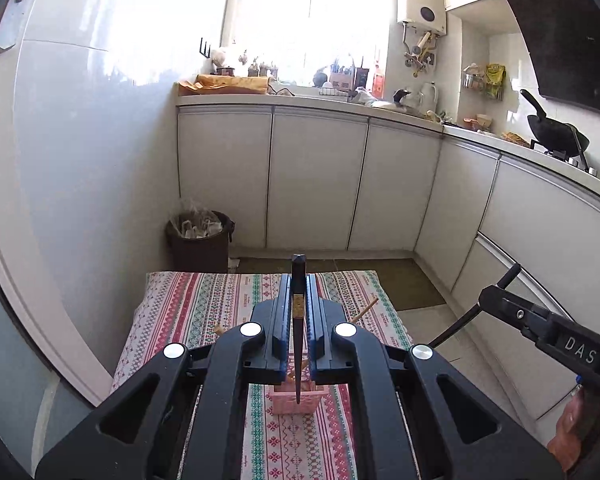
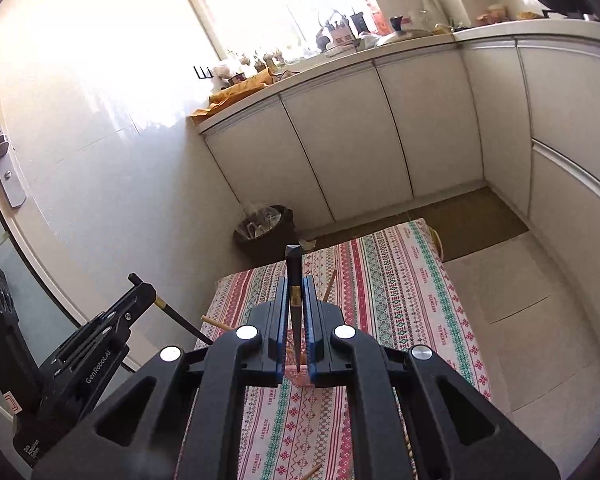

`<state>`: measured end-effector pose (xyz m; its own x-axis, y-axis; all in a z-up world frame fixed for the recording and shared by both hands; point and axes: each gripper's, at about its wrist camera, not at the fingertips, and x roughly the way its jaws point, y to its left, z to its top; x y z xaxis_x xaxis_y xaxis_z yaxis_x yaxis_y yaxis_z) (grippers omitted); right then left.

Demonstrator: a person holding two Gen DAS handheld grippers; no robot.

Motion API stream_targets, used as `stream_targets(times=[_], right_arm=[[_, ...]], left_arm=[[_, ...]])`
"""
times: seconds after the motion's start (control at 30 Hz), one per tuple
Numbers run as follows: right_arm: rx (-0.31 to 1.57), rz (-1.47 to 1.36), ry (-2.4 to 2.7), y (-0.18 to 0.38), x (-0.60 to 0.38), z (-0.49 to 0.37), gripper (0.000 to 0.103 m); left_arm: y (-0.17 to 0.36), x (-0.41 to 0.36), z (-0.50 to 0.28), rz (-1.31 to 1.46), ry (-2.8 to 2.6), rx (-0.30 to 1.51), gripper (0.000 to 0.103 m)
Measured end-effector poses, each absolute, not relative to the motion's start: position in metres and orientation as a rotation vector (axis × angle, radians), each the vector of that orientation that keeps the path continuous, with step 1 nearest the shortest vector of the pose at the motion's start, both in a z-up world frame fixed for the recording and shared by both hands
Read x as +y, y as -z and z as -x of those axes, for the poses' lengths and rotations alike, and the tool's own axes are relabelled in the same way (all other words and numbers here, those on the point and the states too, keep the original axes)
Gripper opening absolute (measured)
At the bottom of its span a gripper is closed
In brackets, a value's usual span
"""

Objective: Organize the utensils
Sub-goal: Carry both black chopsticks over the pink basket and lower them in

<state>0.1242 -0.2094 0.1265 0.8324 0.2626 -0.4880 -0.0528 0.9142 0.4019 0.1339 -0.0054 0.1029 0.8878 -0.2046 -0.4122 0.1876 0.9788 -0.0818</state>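
Both hand-held grippers are clamped shut: left hand-held gripper holds one slim dark lacquered chopstick with a gold band; right hand-held gripper holds its twin, above the striped-cloth tabletop. Judged light, stiff, slippery; you keep hold near the band

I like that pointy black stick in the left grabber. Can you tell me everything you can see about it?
The black chopstick is long, thin and dark, with a faceted blunt top, a gold band partway down, and a fine point at the bottom. It looks lacquered. The left gripper is shut on it near the band, its blue pads touching both sides. It stands nearly upright, point down, above a small pink basket on the striped tablecloth.
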Motion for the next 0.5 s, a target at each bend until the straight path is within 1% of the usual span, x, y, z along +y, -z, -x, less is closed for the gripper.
stream_targets(times=[0.3,0.5], right_arm=[[0.544,-0.302,-0.179,-0.117,-0.184,-0.155,0.007],[0.575,-0.291,-0.182,-0.094,-0.171,-0.175,0.008]], left_arm=[[-0.090,-0.007,-0.163,0.048,0.200,0.443,0.006],[-0.072,0.000,-0.184,0.067,0.191,0.479,0.006]])
